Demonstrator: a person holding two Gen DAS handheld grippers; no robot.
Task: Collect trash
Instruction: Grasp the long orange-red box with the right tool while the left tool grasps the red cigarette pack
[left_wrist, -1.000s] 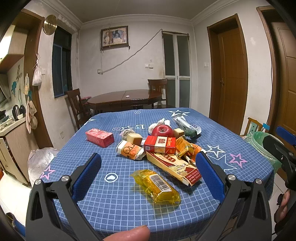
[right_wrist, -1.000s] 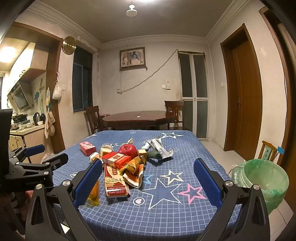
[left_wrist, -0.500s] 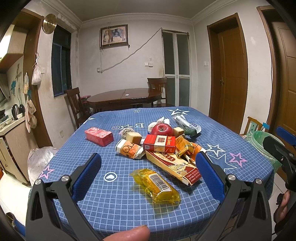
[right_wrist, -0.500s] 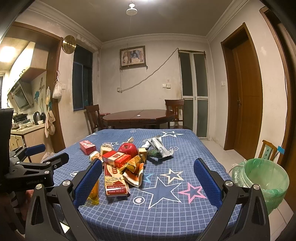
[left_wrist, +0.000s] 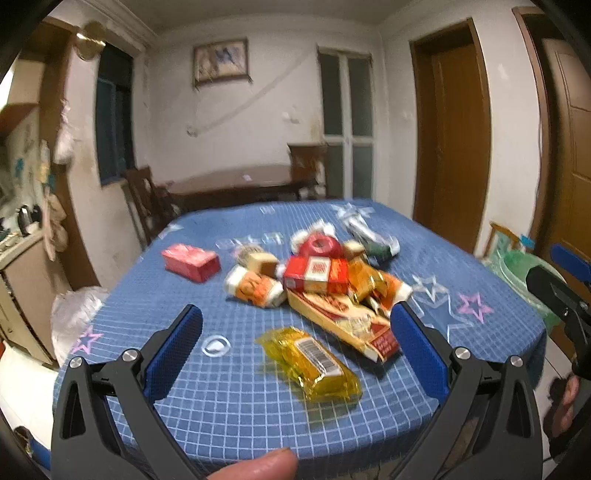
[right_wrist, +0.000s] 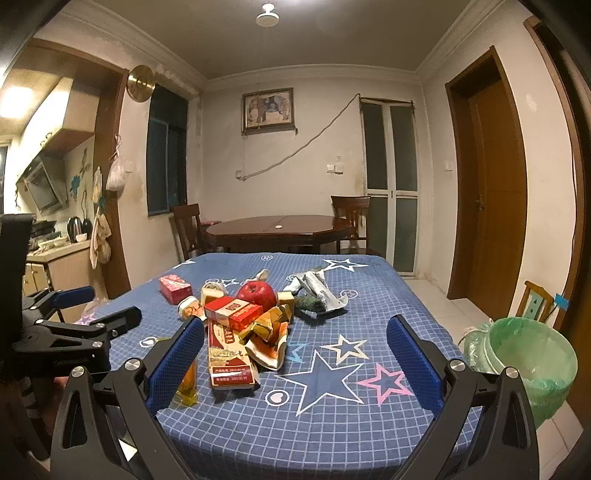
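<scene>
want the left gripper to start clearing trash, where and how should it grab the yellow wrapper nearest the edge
Probably grip the yellow wrapper across its narrow middle, near the barcode label. It lies flat and alone on the tablecloth, so come down from above with the open left gripper turned square to its diagonal length.

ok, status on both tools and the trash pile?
Left tool open, empty, over yellow wrapper. Right tool open, empty. Trash pile on table, untouched. Green-lined bin at right, path clear.
</scene>
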